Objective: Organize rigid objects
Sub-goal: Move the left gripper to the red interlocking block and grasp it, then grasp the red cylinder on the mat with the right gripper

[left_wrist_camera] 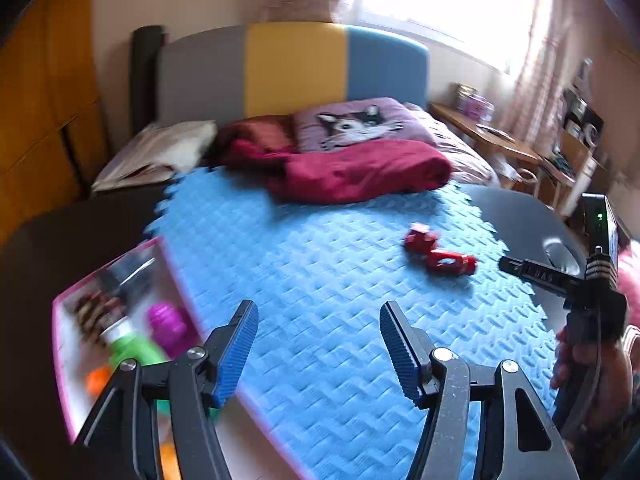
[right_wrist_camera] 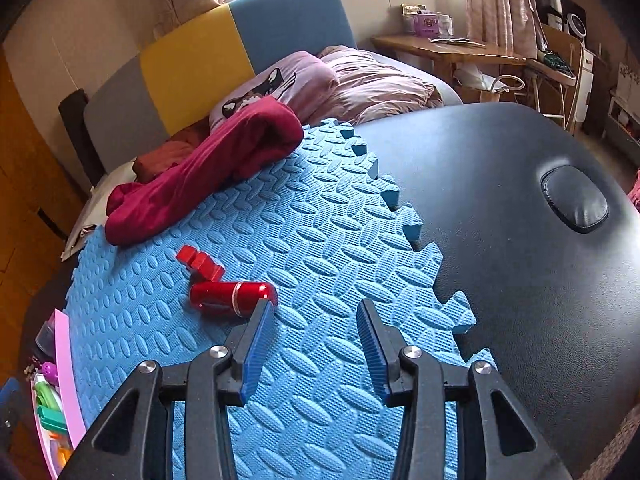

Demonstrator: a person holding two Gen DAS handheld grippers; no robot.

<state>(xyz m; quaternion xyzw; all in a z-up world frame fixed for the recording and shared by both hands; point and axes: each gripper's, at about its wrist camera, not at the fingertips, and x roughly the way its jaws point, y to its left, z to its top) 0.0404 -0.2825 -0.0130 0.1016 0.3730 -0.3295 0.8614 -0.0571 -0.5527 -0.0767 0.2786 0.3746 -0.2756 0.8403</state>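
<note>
A shiny red cylinder lies on the blue foam mat, touching a red angular block piece behind it. Both show in the left wrist view, the cylinder and the block, far right on the mat. My right gripper is open and empty, its left fingertip right beside the cylinder's end. My left gripper is open and empty above the mat's near left part. A pink-rimmed box at the left holds a green bottle, a purple toy and other small things.
A dark red cloth lies on the mat's far edge. The mat sits on a black padded table. Behind are a bed with pillows, a headboard, and a wooden desk at the right. The pink box stands at the mat's left edge.
</note>
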